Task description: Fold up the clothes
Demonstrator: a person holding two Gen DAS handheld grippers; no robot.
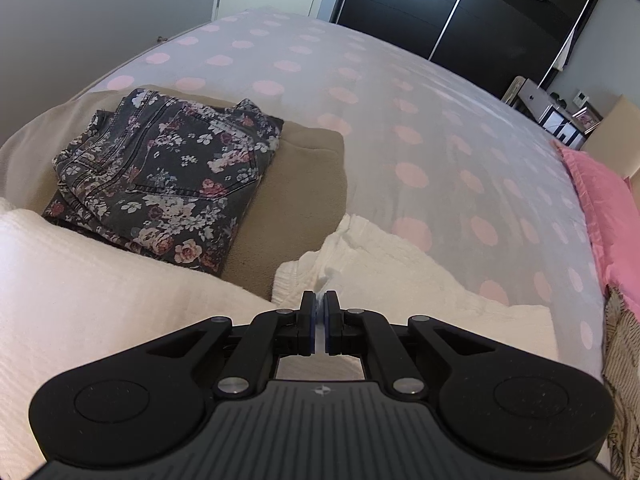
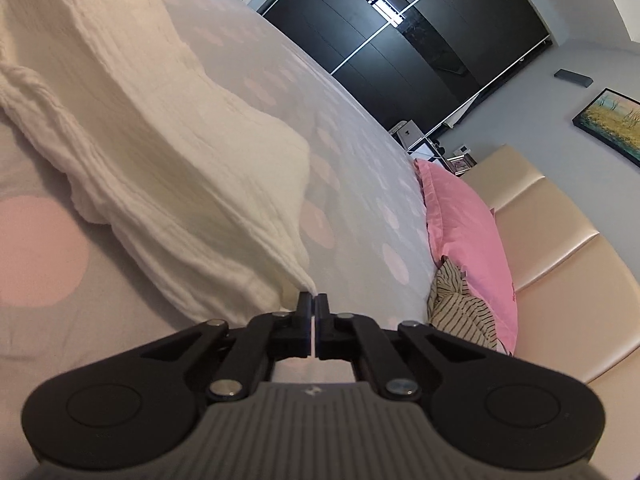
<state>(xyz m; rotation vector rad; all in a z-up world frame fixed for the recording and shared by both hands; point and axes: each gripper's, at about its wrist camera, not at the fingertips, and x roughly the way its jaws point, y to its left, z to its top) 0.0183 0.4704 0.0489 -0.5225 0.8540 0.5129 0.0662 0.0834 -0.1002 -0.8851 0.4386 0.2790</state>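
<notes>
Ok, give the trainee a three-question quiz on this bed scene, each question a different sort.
1. True or false: the folded dark floral jeans lie on a tan folded garment.
2. Which does the right gripper pinch? A) pink pillow B) white crinkled cotton garment C) striped beige cloth
3. Fill in: the bedspread is white with pink ____.

Key: 1 true; 2 B, at a pulled corner, while the left gripper is shut on another edge; 3 dots.

Polka-dot bed (image 1: 400,92) carries white garment (image 2: 168,152), tan blanket (image 1: 304,184), pink pillow (image 2: 464,220).
</notes>
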